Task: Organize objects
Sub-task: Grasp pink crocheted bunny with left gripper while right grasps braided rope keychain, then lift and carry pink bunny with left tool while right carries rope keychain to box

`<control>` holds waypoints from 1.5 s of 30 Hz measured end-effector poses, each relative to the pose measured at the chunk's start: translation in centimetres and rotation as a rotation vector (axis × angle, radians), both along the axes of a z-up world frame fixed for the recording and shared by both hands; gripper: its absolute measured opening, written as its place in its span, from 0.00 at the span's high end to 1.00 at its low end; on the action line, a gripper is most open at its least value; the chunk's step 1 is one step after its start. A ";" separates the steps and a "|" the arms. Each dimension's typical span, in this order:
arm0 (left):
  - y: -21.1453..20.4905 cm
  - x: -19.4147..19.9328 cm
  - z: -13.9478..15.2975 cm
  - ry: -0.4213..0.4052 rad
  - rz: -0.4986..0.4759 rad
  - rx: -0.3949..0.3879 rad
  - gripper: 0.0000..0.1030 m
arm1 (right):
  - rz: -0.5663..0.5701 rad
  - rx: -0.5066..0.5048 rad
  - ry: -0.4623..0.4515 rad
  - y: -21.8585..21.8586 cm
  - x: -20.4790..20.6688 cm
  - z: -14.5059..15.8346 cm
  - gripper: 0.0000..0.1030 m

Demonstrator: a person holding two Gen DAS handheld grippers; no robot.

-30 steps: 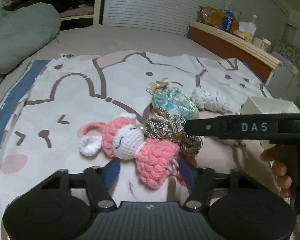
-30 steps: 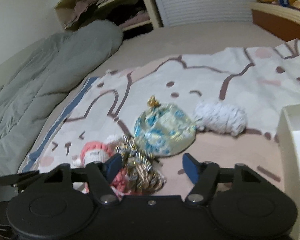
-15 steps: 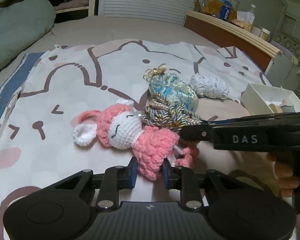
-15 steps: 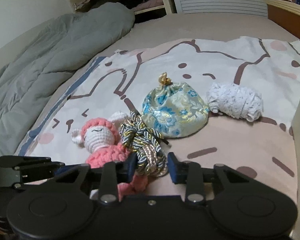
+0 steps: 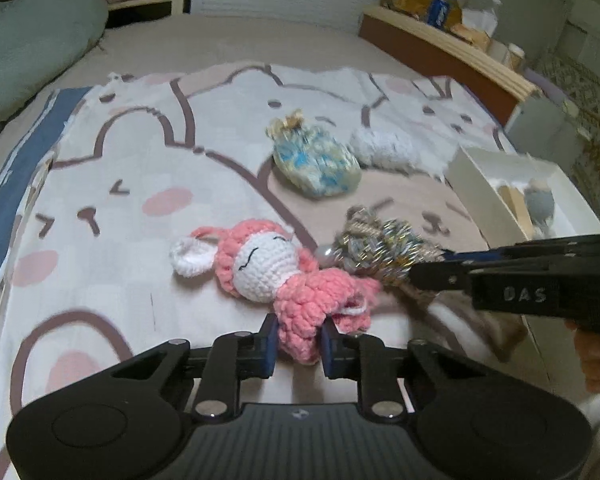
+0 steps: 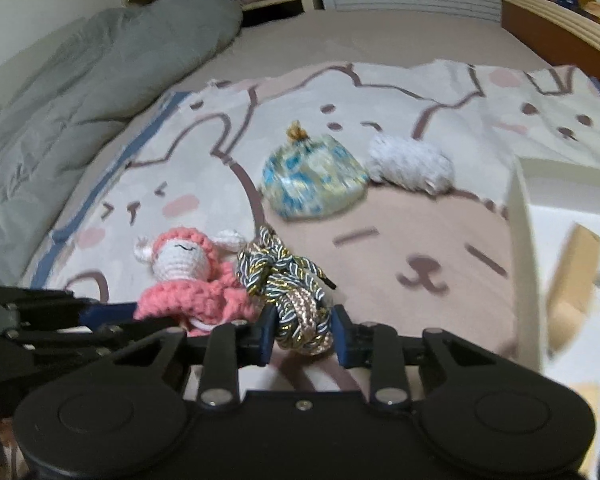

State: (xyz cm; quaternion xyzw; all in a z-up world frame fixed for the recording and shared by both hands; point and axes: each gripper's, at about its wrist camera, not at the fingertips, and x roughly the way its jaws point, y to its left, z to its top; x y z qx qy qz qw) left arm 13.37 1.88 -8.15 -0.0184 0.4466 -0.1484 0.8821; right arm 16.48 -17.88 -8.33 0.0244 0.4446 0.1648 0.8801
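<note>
A pink crochet bunny doll (image 5: 276,276) lies on the bunny-print cloth (image 5: 148,160); my left gripper (image 5: 299,340) is shut on its pink body. It also shows in the right wrist view (image 6: 188,280). My right gripper (image 6: 303,334) is shut on a braided cord bundle (image 6: 288,288) of grey, gold and beige cord, lifted slightly right of the doll; the bundle also shows in the left wrist view (image 5: 380,254). A blue-and-gold brocade pouch (image 5: 316,164) and a white lace roll (image 5: 388,150) lie farther back.
A white open box (image 5: 512,196) with small items stands at the right on the bed, also in the right wrist view (image 6: 572,240). A grey duvet (image 6: 80,92) lies at the left. A wooden headboard shelf (image 5: 440,48) with snacks runs at the back right.
Both grippers closed, the left on the doll and the right on the cord bundle. The bundle has moved right, away from the pouch and slightly off the doll.
</note>
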 end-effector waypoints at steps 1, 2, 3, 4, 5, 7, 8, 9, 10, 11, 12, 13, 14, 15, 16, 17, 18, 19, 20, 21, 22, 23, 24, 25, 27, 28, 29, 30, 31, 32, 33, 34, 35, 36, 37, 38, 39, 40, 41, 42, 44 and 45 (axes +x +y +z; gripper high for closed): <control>0.0 -0.4 0.0 0.013 -0.004 0.005 0.79 | -0.005 0.000 0.008 -0.2 -0.5 0.0 0.71; 0.0 -0.8 -0.1 0.027 -0.009 0.011 0.79 | -0.012 -0.004 0.020 -0.5 -1.1 0.0 0.71; -0.1 -1.2 -0.2 0.038 -0.014 0.016 0.79 | -0.015 -0.010 0.027 -0.6 -1.7 0.1 0.71; -0.2 -1.5 -0.2 0.046 -0.019 0.023 0.79 | -0.013 -0.020 0.035 -0.7 -2.2 0.2 0.71; -0.4 -1.8 -0.3 0.044 -0.026 0.034 0.79 | -0.009 -0.032 0.039 -0.8 -2.8 0.3 0.71; -0.8 -2.1 -0.3 0.027 -0.031 0.052 0.77 | 0.006 -0.043 0.048 -0.8 -3.9 0.6 0.71; -1.0 -2.1 -0.3 0.021 -0.035 0.059 0.76 | 0.026 -0.052 0.049 -0.7 -4.4 0.7 0.71; -1.1 -2.1 -0.3 0.014 -0.036 0.062 0.76 | 0.048 -0.075 0.029 -0.6 -5.0 0.8 0.69; -1.3 -2.0 -0.3 0.009 -0.039 0.066 0.74 | 0.073 -0.107 -0.002 -0.4 -5.4 0.8 0.68; -1.4 -1.9 -0.4 0.005 -0.044 0.073 0.72 | 0.099 -0.132 -0.029 -0.3 -5.7 0.8 0.67; -1.6 -1.9 -0.4 0.000 -0.047 0.080 0.71 | 0.119 -0.144 -0.049 -0.2 -5.7 0.6 0.66; -1.7 -1.8 -0.5 -0.003 -0.052 0.088 0.70 | 0.132 -0.145 -0.058 -0.2 -5.6 0.6 0.64; -1.9 -1.7 -0.6 -0.006 -0.054 0.097 0.70 | 0.139 -0.147 -0.066 -0.3 -5.4 0.5 0.62; -1.9 -1.6 -0.8 -0.007 -0.056 0.100 0.70 | 0.145 -0.154 -0.077 -0.3 -5.3 0.5 0.55; -2.0 -1.6 -0.8 -0.008 -0.056 0.100 0.69 | 0.153 -0.169 -0.098 -0.2 -5.2 0.4 0.48; -2.0 -1.5 -0.9 -0.008 -0.055 0.098 0.69 | 0.162 -0.182 -0.112 -0.1 -5.1 0.4 0.44; -2.0 -1.4 -0.9 -0.007 -0.054 0.096 0.69 | 0.176 -0.191 -0.122 0.0 -5.0 0.3 0.38; -2.1 -1.3 -1.0 -0.006 -0.053 0.093 0.69 | 0.198 -0.194 -0.128 0.2 -4.9 0.1 0.37; -2.1 -1.2 -1.0 -0.005 -0.050 0.089 0.68 | 0.215 -0.193 -0.129 0.2 -4.8 -0.1 0.37; -2.0 -1.1 -1.1 -0.004 -0.046 0.082 0.68 | 0.228 -0.188 -0.131 0.3 -4.7 -0.3 0.37; -2.0 -0.9 -1.2 0.000 -0.042 0.074 0.68 | 0.242 -0.180 -0.131 0.5 -4.5 -0.4 0.37; -1.9 -0.8 -1.3 0.007 -0.034 0.065 0.69 | 0.253 -0.176 -0.130 0.6 -4.4 -0.6 0.38; -1.9 -0.7 -1.3 0.013 -0.028 0.053 0.70 | 0.264 -0.173 -0.128 0.8 -4.3 -0.7 0.39; -1.8 -0.7 -1.4 0.018 -0.023 0.045 0.70 | 0.275 -0.168 -0.120 0.9 -4.1 -0.9 0.41; -1.5 -0.6 -1.4 0.025 -0.011 0.025 0.71 | 0.289 -0.151 -0.102 1.2 -4.0 -1.2 0.51; -1.4 -0.6 -1.4 0.026 -0.008 0.021 0.72 | 0.295 -0.140 -0.089 1.3 -3.9 -1.4 0.60; -1.4 -0.6 -1.3 0.024 -0.007 0.022 0.74 | 0.302 -0.131 -0.075 1.5 -3.9 -1.5 0.64; -1.5 -0.6 -1.3 0.019 -0.005 0.026 0.74 | 0.303 -0.132 -0.072 1.6 -3.9 -1.7 0.65; -1.5 -0.7 -1.2 0.014 -0.002 0.029 0.76 | 0.303 -0.138 -0.076 1.8 -4.0 -1.7 0.65; -1.4 -0.8 -1.0 0.007 0.005 0.030 0.78 | 0.300 -0.140 -0.078 1.8 -4.1 -1.6 0.66; -1.3 -0.8 -0.8 -0.002 0.013 0.030 0.78 | 0.289 -0.135 -0.081 1.7 -4.1 -1.4 0.66; -1.2 -0.9 -0.6 -0.009 0.021 0.029 0.80 | 0.272 -0.128 -0.085 1.6 -4.1 -1.1 0.67; -1.0 -0.9 -0.4 -0.016 0.032 0.024 0.81 | 0.253 -0.122 -0.091 1.4 -4.0 -0.8 0.67; -0.8 -0.9 -0.1 -0.022 0.044 0.019 0.82 | 0.234 -0.119 -0.097 1.1 -4.0 -0.5 0.67; -0.6 -0.9 0.1 -0.032 0.058 0.011 0.83 | 0.214 -0.113 -0.103 0.7 -3.9 -0.1 0.67; -0.4 -1.0 0.5 -0.043 0.069 0.002 0.83 | 0.196 -0.106 -0.109 0.4 -3.9 0.3 0.67; -0.2 -1.0 0.8 -0.054 0.076 -0.007 0.83 | 0.176 -0.097 -0.116 0.1 -3.9 0.8 0.67; -0.1 -1.2 1.2 -0.066 0.081 -0.015 0.84 | 0.159 -0.089 -0.121 -0.3 -3.9 1.2 0.67; -0.1 -1.3 1.7 -0.080 0.082 -0.020 0.84 | 0.146 -0.081 -0.128 -0.5 -3.9 1.6 0.67; -0.2 -1.4 2.1 -0.093 0.081 -0.023 0.85 | 0.132 -0.070 -0.135 -0.9 -4.0 2.1 0.67; -0.4 -1.7 2.9 -0.117 0.072 -0.030 0.85 | 0.107 -0.051 -0.144 -1.3 -4.1 2.9 0.67; -0.5 -1.8 3.3 -0.128 0.065 -0.034 0.85 | 0.097 -0.044 -0.150 -1.5 -4.2 3.3 0.67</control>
